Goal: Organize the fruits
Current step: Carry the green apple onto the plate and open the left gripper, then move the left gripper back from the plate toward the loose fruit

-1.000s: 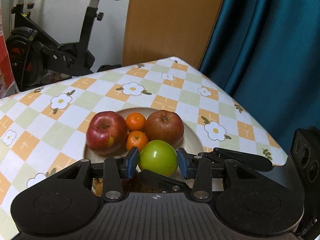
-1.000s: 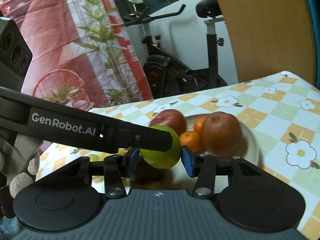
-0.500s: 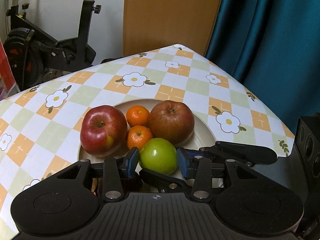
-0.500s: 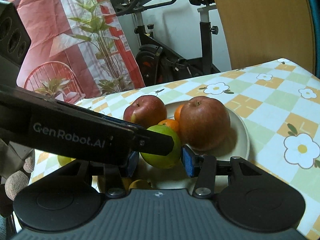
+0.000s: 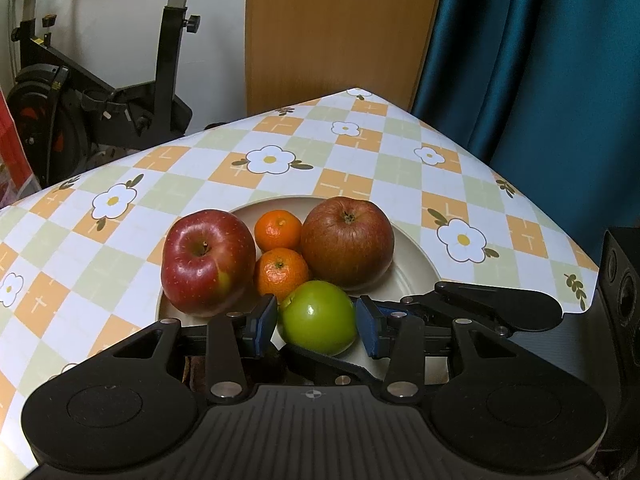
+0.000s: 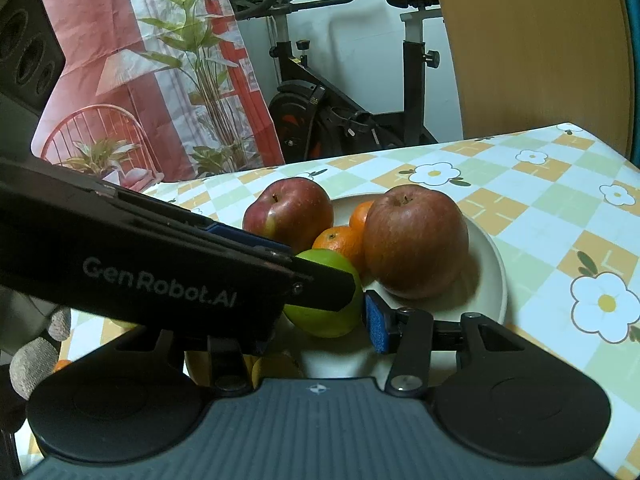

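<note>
- step in hand: setting the green apple (image 5: 320, 312) among the fruit already on the plate (image 5: 416, 256); i judge this the end of a placement, with the release not yet done.
- the plate lies on the checked worktop (image 5: 192, 184), on the near side of it, well back from the far corner.
- the green apple is at the near rim of the plate. it is just in front of the nearer orange (image 5: 280, 270) and the brownish apple (image 5: 347, 242); whether it rests on the plate or is carried just above it i cannot tell.
- on the plate's left side stands a red apple (image 5: 206, 262), and a second orange (image 5: 278, 230) lies behind the first, between the two big apples.
- left tool (image 5: 316, 322): its blue pads (image 5: 264, 322) sit against both flanks of the green apple and look clamped on it.
- right tool (image 6: 320, 332): it straddles the same apple crosswise. one blue pad lies right at the apple's side, but the other is hidden behind the left tool's finger, so i cannot tell whether it grips.
- next move, as i judge it: make sure the apple is bearing on the plate, then part the pads and draw both tools straight back and up.
- that calls for care, since the two tools cross closely here. a sideways pull could knock the round apple off the rim or nudge the oranges.
</note>
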{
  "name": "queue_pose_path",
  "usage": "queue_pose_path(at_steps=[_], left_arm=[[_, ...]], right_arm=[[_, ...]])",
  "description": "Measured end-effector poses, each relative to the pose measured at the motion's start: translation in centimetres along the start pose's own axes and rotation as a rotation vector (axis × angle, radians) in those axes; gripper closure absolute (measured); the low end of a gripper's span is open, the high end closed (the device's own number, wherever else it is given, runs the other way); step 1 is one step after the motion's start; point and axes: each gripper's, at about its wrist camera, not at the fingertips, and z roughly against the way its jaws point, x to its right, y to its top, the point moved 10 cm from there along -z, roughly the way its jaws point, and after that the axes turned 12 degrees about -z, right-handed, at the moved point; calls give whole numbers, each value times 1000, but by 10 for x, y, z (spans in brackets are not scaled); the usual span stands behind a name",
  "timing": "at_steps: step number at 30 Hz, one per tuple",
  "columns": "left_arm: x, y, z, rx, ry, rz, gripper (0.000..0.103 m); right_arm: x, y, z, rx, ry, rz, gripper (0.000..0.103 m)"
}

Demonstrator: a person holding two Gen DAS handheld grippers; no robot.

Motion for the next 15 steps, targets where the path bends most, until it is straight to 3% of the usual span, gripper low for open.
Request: queue_pose_path(at_steps=[15], left_arm=[[-18,6,43,93,29,84,56]], right_arm=[[2,5,14,65,7,-16,51]])
